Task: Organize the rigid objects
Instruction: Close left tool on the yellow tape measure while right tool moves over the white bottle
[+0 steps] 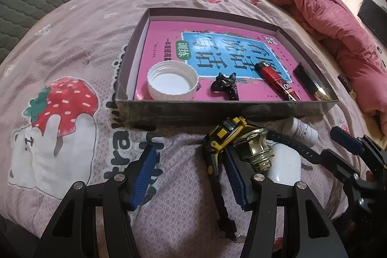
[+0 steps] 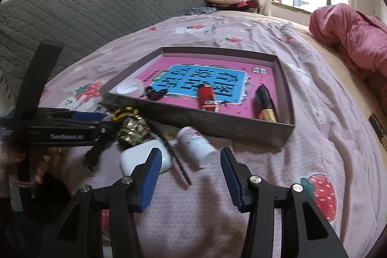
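Note:
A shallow cardboard box [image 1: 217, 110] lies on the bed with a pink book as its floor. On the book rest a white cap [image 1: 172, 82], a black clip [image 1: 225, 86], a red lighter [image 1: 275, 79] and a black-and-gold tube [image 1: 310, 81]. In front of the box lie a yellow-black watch [image 1: 227, 132], a gold knob [image 1: 256, 149], a white earbud case [image 2: 145, 156] and a small white bottle [image 2: 196, 146]. My left gripper [image 1: 191, 175] stands open; the watch strap lies just inside its right pad. My right gripper [image 2: 191, 173] is open, just short of the bottle.
The bed has a pink strawberry-print sheet [image 1: 72, 64]. A red quilt [image 1: 333, 23] is bunched at the far right. A grey padded headboard [image 2: 84, 9] stands behind. A hand [image 2: 41, 168] holds the left gripper at the left of the right wrist view.

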Demonstrator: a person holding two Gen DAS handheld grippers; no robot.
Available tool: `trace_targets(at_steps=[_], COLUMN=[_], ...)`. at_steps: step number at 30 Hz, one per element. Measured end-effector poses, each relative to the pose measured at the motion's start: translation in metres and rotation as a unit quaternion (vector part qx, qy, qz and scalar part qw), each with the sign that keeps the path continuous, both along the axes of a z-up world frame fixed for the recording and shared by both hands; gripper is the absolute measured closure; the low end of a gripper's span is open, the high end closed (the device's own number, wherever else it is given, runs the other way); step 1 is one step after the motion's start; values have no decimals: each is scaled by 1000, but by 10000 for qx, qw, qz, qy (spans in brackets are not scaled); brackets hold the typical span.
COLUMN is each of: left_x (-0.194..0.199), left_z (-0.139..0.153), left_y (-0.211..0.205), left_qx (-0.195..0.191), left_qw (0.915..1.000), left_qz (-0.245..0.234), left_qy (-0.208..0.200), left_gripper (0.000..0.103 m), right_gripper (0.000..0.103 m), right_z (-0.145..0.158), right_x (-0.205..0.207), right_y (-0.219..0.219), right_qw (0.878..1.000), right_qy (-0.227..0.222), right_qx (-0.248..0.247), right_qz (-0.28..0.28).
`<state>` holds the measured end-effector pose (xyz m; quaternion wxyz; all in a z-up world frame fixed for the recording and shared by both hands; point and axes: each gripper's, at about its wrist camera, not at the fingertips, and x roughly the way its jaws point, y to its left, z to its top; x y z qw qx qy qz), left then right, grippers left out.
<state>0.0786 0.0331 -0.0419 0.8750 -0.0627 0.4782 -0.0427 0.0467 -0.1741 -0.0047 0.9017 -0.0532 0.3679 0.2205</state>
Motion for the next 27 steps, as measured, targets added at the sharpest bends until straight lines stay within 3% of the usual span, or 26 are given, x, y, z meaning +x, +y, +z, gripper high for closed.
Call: trace_targets(at_steps=[11, 27], left_x=[10, 14], left_z=[1, -4], left_y=[-10, -18], left_qx=[-218, -350], left_qw=[9992, 9971], left_qz=[-280, -648], left_qy=[-194, -165], left_gripper=[48, 72], right_gripper=[53, 53], right_z=[-12, -26], right_x=[19, 34], right_y=[-19, 2], right_qw=[9993, 9984], right_qy=[170, 225], right_qx=[-109, -206], right_qz=[-325, 474])
